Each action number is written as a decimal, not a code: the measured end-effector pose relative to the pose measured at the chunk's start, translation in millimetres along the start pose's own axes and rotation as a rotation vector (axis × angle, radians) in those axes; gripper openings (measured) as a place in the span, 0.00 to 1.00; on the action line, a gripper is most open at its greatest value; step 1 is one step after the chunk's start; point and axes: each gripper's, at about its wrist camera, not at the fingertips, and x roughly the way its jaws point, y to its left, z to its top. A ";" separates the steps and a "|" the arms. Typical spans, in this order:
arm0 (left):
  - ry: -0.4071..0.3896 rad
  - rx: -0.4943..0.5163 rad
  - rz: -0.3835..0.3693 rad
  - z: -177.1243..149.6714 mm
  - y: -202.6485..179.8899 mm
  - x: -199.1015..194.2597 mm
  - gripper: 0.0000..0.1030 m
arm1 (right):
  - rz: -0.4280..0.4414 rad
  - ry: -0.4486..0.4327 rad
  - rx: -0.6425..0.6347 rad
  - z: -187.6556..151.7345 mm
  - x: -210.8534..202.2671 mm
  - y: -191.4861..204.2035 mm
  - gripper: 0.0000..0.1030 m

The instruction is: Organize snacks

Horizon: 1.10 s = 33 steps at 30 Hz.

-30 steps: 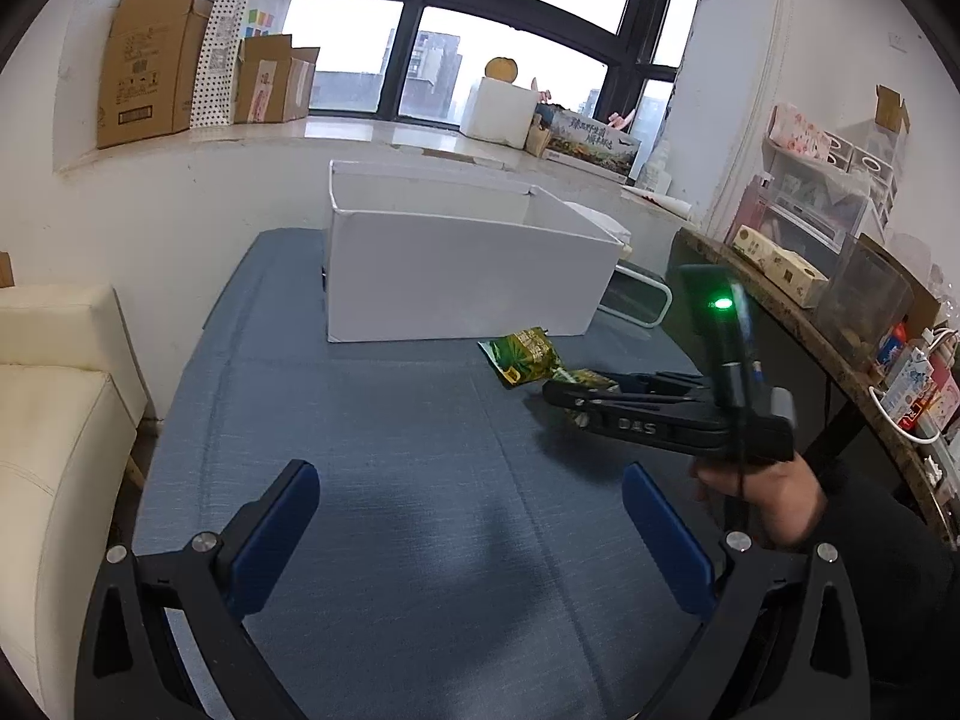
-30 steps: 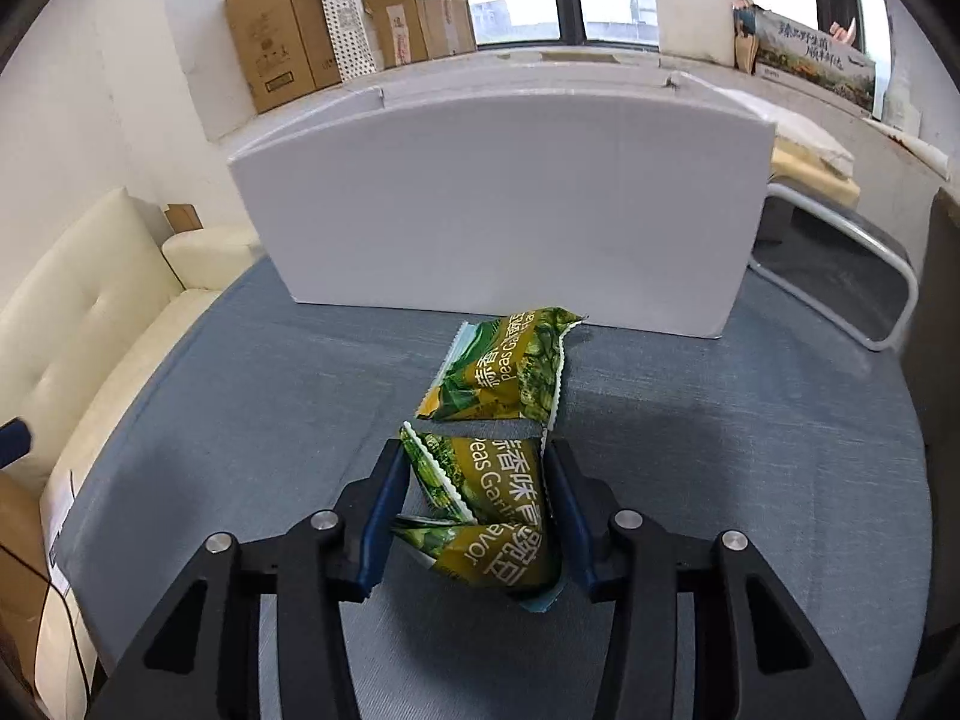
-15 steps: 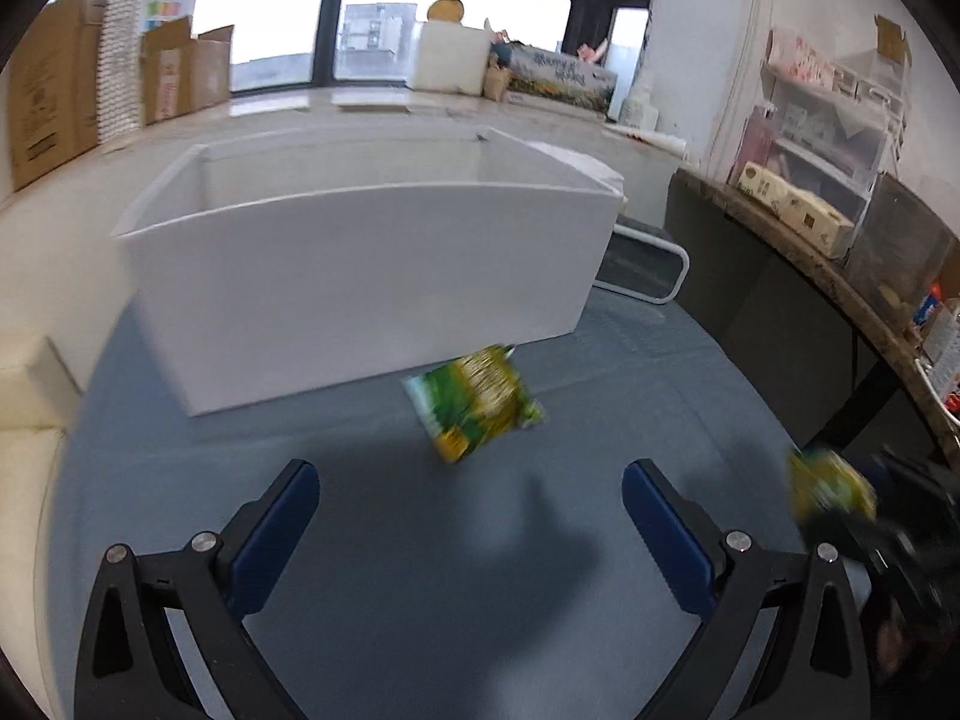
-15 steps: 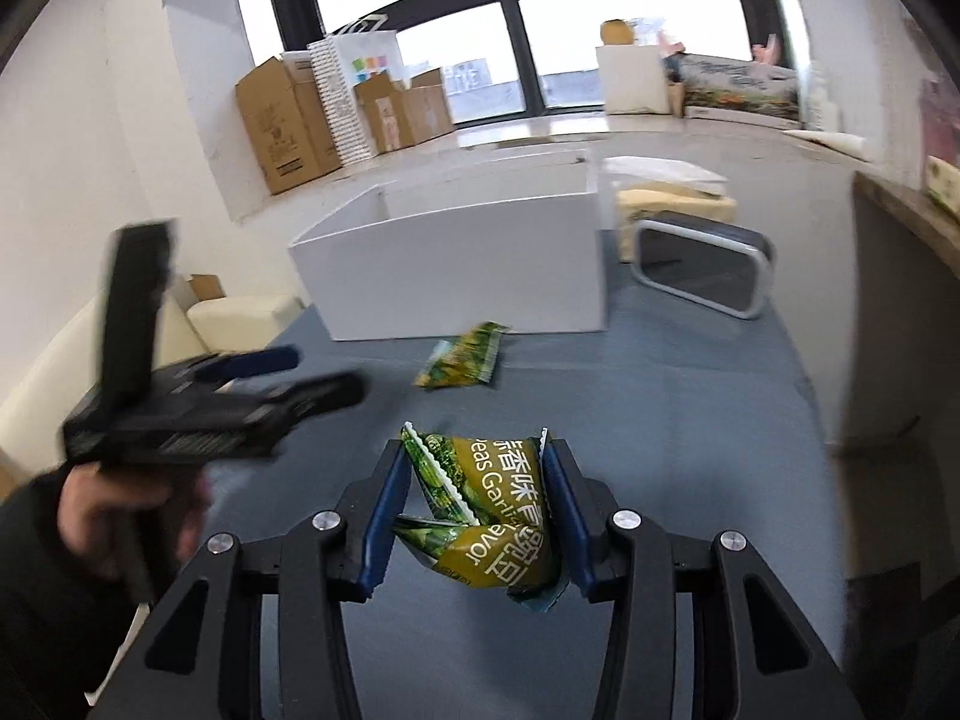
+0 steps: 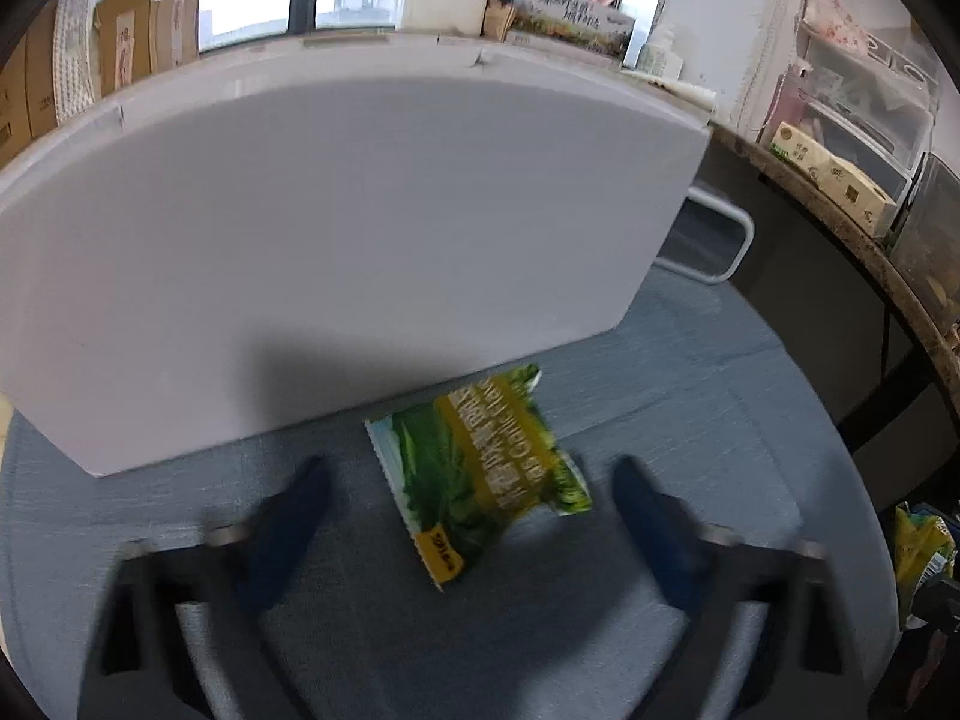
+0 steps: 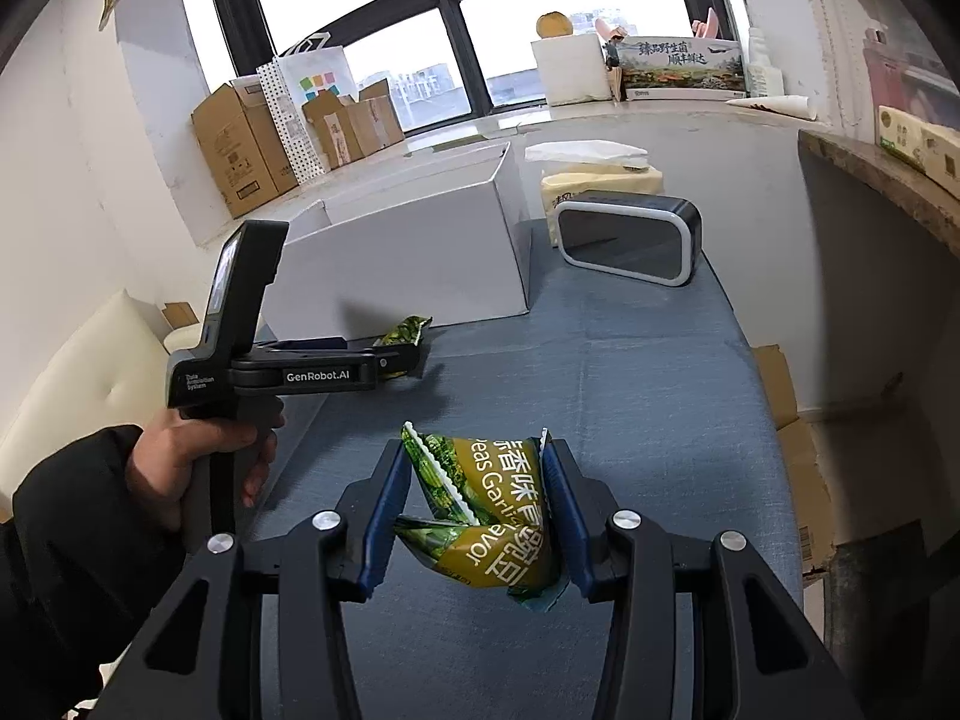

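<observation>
Packet (image 5: 480, 474) flat on cloth before white box (image 5: 336, 228), between spread left gripper (image 5: 468, 516) pads. Likely light, crinkly, slippery; pinch across middle. Right gripper (image 6: 480, 510) clamped on second packet (image 6: 486, 510), crumpled.

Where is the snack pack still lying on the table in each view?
Left wrist: loose pack low centre, between the open fingers of the left gripper.
Right wrist: same pack centre-left, at that gripper's tip.
Shared landmark: white box right behind it.
</observation>
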 end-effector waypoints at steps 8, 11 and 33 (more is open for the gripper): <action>-0.040 0.044 -0.033 -4.2 -1.3 -20.8 0.32 | -0.003 0.007 -0.004 -2.1 1.7 3.2 0.48; -0.072 0.066 -0.045 -6.0 -3.1 -39.5 0.32 | -0.003 0.003 -0.009 0.0 2.1 5.4 0.48; -0.379 -0.054 -0.036 38.7 86.3 -195.0 0.32 | 0.079 -0.097 -0.188 125.9 58.8 77.6 0.48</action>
